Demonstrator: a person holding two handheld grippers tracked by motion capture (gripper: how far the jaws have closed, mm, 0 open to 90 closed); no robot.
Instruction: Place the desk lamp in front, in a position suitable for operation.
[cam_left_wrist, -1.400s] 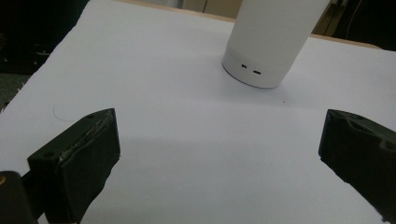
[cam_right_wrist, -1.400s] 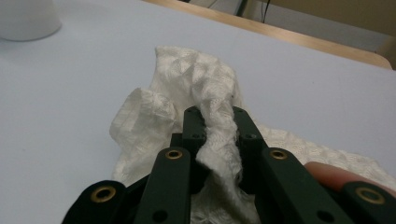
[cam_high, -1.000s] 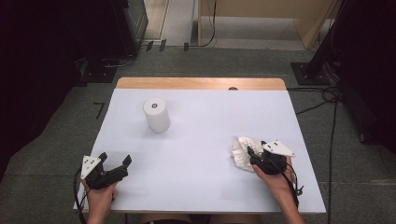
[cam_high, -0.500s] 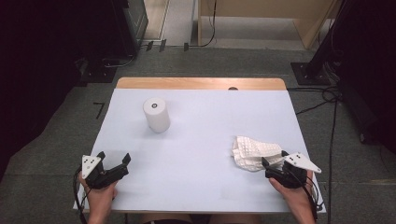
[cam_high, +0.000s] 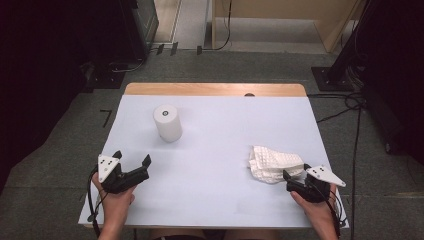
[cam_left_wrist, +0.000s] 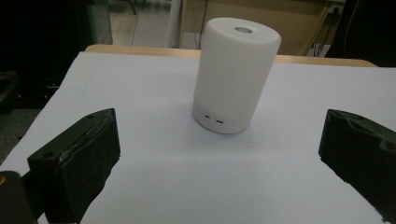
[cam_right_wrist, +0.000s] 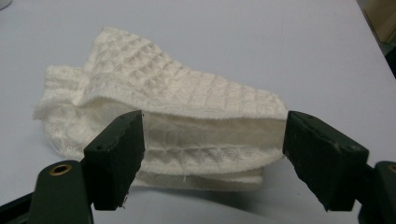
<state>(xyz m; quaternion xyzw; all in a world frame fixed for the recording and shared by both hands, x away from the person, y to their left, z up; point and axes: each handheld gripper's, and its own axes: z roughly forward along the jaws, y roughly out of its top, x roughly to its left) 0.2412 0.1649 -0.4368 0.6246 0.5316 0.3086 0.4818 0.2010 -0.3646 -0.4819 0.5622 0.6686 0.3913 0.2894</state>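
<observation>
I can't read any text, label, brand or number from here. The nearest thing to a sign is a small round mark on top of the white cylinder (cam_left_wrist: 236, 74) standing far left on the table, but it is too blurred to make out.

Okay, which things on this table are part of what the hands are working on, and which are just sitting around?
In use:
- folded white waffle cloth, lying between the open jaws of the right gripper, which have just been opening
- white cylinder lamp, standing upright ahead of the open left gripper, not touched

Lying about:
- cables on the floor beside the table
</observation>
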